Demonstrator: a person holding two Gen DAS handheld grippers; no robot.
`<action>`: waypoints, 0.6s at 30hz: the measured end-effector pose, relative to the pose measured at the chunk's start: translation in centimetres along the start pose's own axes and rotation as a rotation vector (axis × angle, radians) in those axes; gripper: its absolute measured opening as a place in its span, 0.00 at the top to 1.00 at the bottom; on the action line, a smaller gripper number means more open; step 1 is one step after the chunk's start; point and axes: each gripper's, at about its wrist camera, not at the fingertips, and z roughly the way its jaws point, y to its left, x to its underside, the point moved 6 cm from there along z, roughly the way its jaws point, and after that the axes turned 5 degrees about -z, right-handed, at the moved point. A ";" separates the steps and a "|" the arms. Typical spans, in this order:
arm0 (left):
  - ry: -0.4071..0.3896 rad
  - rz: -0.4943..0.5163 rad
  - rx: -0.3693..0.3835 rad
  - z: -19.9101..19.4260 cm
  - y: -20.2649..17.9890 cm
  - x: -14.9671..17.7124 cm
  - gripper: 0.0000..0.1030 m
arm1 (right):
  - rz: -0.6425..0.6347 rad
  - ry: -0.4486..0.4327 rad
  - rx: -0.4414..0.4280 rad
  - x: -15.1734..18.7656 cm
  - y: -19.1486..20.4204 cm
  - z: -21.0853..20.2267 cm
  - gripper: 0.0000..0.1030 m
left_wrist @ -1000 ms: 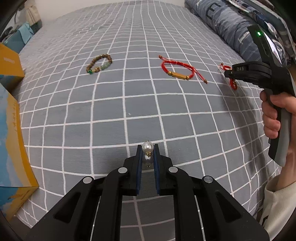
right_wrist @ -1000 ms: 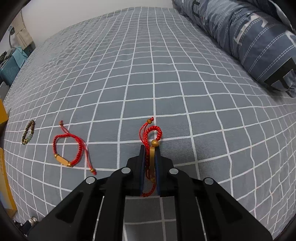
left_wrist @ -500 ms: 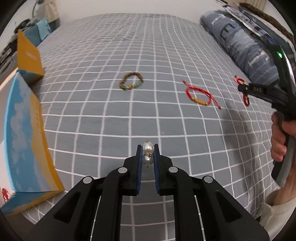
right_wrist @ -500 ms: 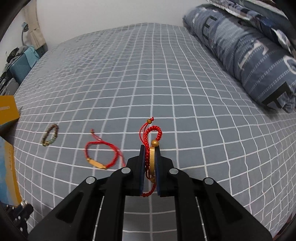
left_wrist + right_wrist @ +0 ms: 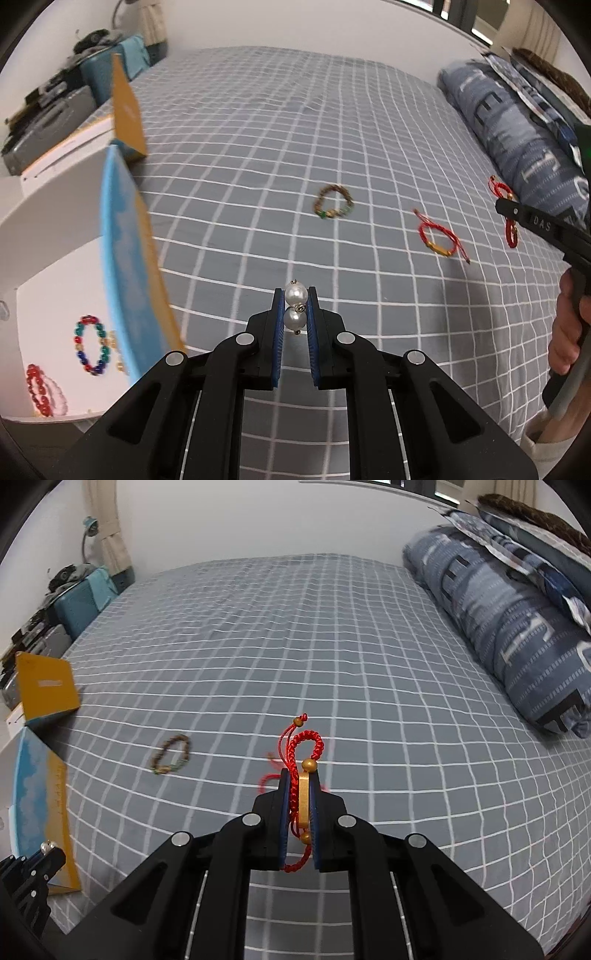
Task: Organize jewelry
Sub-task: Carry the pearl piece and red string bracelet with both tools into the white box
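Observation:
My left gripper (image 5: 295,306) is shut on a pearl earring (image 5: 295,294) of two white pearls, held above the grey checked bed. My right gripper (image 5: 299,794) is shut on a red cord bracelet (image 5: 301,749) with a gold bar; it also shows in the left wrist view (image 5: 511,221). A brown bead bracelet (image 5: 332,201) and a second red cord bracelet (image 5: 439,238) lie on the bed; the brown one also shows in the right wrist view (image 5: 171,755). An open white box (image 5: 55,280) at the left holds a multicoloured bead bracelet (image 5: 92,349) and a red one (image 5: 38,387).
The box's blue and orange lid wall (image 5: 129,266) stands between my left gripper and the box interior. A blue patterned pillow (image 5: 509,627) lies along the right side of the bed. Bags and clutter (image 5: 77,594) sit beyond the far left bed edge.
Both grippers have risen and swung left with their loads. The white box and the bracelets inside it have come into the left wrist view.

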 end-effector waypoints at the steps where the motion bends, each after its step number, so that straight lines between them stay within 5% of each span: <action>1: -0.005 -0.007 -0.008 -0.2 0.5 -0.2 0.89 | -0.006 -0.003 -0.003 -0.1 0.6 -0.2 0.92; 18: -0.089 -0.138 -0.099 -6.0 10.9 -1.2 0.89 | -0.127 -0.041 -0.113 -1.8 14.0 -2.8 0.92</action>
